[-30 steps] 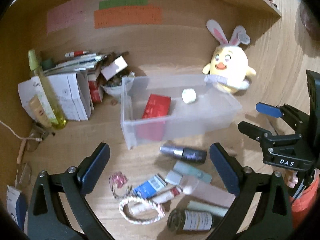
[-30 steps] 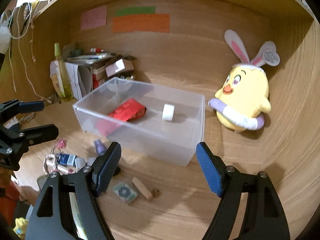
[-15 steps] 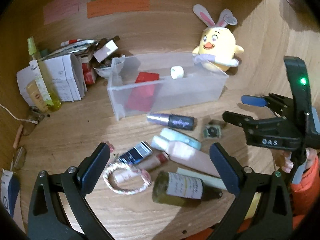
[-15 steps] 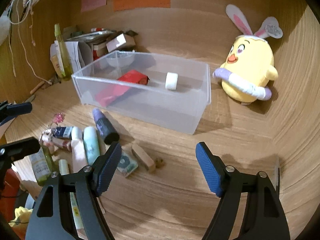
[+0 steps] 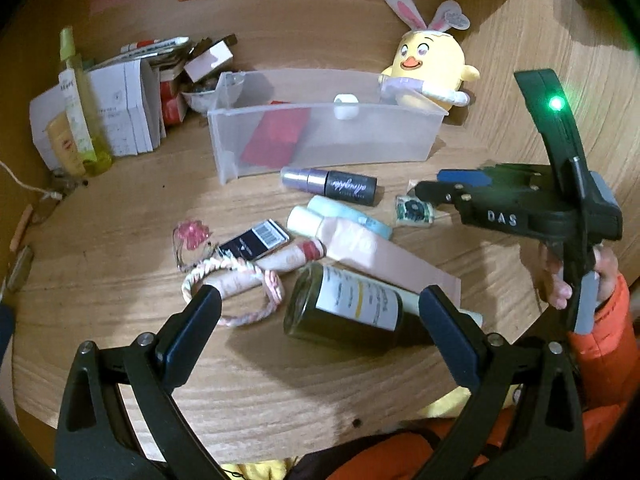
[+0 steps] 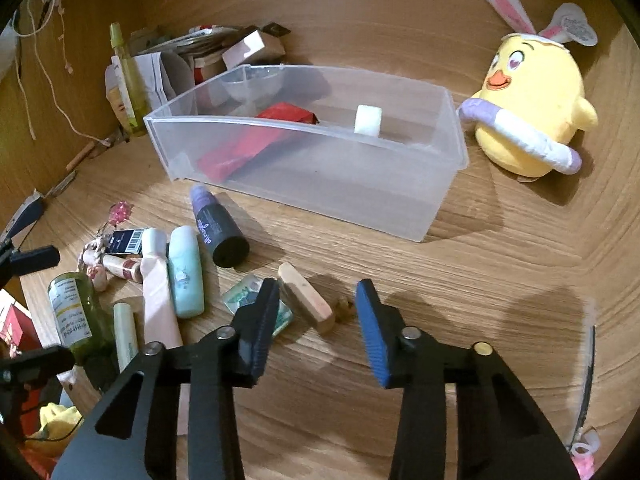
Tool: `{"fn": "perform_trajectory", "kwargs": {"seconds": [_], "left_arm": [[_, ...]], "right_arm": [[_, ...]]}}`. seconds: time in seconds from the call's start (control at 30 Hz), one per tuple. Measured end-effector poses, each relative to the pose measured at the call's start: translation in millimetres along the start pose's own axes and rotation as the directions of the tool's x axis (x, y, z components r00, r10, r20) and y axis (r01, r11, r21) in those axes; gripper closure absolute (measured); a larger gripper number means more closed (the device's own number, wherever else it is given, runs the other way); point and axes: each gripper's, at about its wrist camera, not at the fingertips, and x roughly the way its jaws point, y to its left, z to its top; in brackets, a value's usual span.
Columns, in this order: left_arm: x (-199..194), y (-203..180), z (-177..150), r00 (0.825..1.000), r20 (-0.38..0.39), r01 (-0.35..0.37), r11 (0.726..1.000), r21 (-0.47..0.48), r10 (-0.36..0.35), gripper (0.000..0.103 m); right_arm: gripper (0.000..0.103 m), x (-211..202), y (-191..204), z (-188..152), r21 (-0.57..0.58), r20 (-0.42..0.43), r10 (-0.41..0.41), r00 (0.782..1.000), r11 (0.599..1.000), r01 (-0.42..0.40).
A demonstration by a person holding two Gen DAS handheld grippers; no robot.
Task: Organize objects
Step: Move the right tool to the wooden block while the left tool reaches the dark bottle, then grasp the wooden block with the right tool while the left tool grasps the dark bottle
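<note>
One tan, pink-edged block (image 6: 307, 297) lies flat near the clear bin (image 6: 404, 216).

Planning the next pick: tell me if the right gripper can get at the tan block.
Probably yes. The tan block lies just ahead of the right gripper, between its closing jaws, nothing on top; only the small packet crowds one side.

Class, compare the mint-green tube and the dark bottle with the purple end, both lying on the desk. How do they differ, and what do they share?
The mint-green tube is pale and flattened; the dark bottle is black and round, with a purple end. The tube lies among other toiletries; the bottle lies nearer the clear bin. Both lie on their sides, outside the bin.
</note>
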Motion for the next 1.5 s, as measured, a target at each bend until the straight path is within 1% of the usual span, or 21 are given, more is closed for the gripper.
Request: {"fn": "perform_trajectory", "kwargs": {"seconds": [0.03, 0.07, 0.1, 0.17, 0.2, 0.23, 0.3, 0.33, 0.47, 0.53, 0.6, 0.67, 0.8, 0.97, 1.13, 1.23, 1.3, 1.37, 1.5], "left_arm": [[0.1, -0.2, -1.1, 1.000, -0.001, 0.002, 1.000, -0.001, -0.002, 0.002], [0.5, 0.1, -2.0, 1.000, -0.001, 0.006, 1.000, -0.003, -0.006, 0.003], [1.0, 0.2, -2.7, 1.000, -0.002, 0.011, 1.000, -0.004, -0.011, 0.006], [3.9, -0.8, -3.6, 1.000, -0.009, 0.018, 1.000, -0.002, -0.018, 0.015], [6.8, -1.4, -4.1, 1.000, -0.019, 0.023, 1.000, -0.002, -0.023, 0.021], [9.3, -1.4, -4.3, 0.999, -0.026, 0.034, 0.999, -0.006, -0.034, 0.021], [11.0, 0.0, -3.8, 0.998, -0.027, 0.054, 0.998, -0.024, -0.054, 0.023], [11.4, -0.1, -3.1, 0.998, -0.026, 0.060, 0.998, -0.026, -0.061, 0.026], [11.5, -3.1, -3.1, 0.997, -0.019, 0.080, 0.996, -0.028, -0.081, 0.035], [11.9, -5.1, -2.4, 0.997, -0.016, 0.079, 0.997, -0.023, -0.079, 0.036], [13.0, -6.5, -1.1, 0.997, -0.011, 0.078, 0.997, -0.020, -0.078, 0.039], [13.8, -8.4, -0.1, 0.997, -0.011, 0.080, 0.997, -0.015, -0.080, 0.039], [11.9, -10.8, 1.6, 0.998, 0.003, 0.060, 0.998, -0.004, -0.060, 0.039], [0.6, -6.5, 9.4, 0.998, 0.043, 0.053, 0.998, -0.014, -0.053, 0.039], [-13.4, 4.5, 23.4, 0.994, 0.101, 0.042, 0.998, -0.038, -0.038, 0.039], [-19.9, 10.2, 32.8, 0.990, 0.137, 0.023, 0.998, -0.053, -0.015, 0.039], [-22.7, 14.3, 39.9, 0.987, 0.158, 0.011, 0.998, -0.060, -0.001, 0.039], [-25.2, 17.4, 47.0, 0.984, 0.176, 0.008, 0.997, -0.071, 0.005, 0.039], [-28.2, 21.0, 61.0, 0.978, 0.207, -0.005, 0.997, -0.080, 0.022, 0.039]], "right_arm": [[0.073, 0.9, -0.4, 1.4, 0.002, -0.004, 0.003, 1.000, 1.000, -0.003], [0.074, 1.9, -0.2, 2.6, 0.002, -0.006, 0.002, 1.000, 1.000, -0.002], [0.075, 2.6, -0.2, 3.5, 0.000, -0.007, 0.001, 1.000, 1.000, -0.001], [0.078, 4.2, 0.0, 5.3, -0.004, -0.009, -0.002, 1.000, 1.000, 0.002], [0.081, 5.2, 0.1, 5.7, -0.006, -0.011, -0.005, 1.000, 1.000, 0.005], [0.083, 6.0, -0.1, 6.2, -0.006, -0.012, -0.007, 1.000, 1.000, 0.007], [0.084, 7.3, -1.1, 6.8, -0.006, -0.015, -0.008, 1.000, 1.000, 0.008], [0.084, 7.9, -1.6, 6.7, -0.006, -0.017, -0.011, 1.000, 1.000, 0.011], [0.085, 11.0, -2.0, 6.3, -0.016, -0.021, -0.021, 1.000, 1.000, 0.021], [0.086, 10.7, -2.4, 6.3, -0.013, -0.018, -0.018, 1.000, 1.000, 0.018], [0.086, 10.9, -2.3, 5.6, -0.014, -0.013, -0.018, 1.000, 1.000, 0.018], [0.087, 10.2, -2.1, 5.3, -0.012, -0.007, -0.017, 1.000, 1.000, 0.017], [0.093, 4.1, -1.8, 4.8, -0.012, 0.011, -0.016, 1.000, 1.000, 0.016], [0.093, -1.4, -4.6, 5.5, -0.009, 0.026, -0.027, 0.999, 1.000, 0.027], [0.093, -5.5, -8.2, 3.9, 0.007, 0.039, -0.031, 0.999, 0.999, 0.031], [0.093, -10.6, -9.6, 4.3, 0.013, 0.051, -0.028, 0.998, 1.000, 0.027], [0.093, -15.4, -8.4, 6.0, 0.009, 0.064, -0.039, 0.997, 0.999, 0.038], [0.093, -20.7, -7.5, 7.4, 0.005, 0.082, -0.051, 0.995, 0.999, 0.051], [0.093, -33.4, -6.2, 12.4, 0.005, 0.116, -0.051, 0.992, 0.999, 0.051]]}}
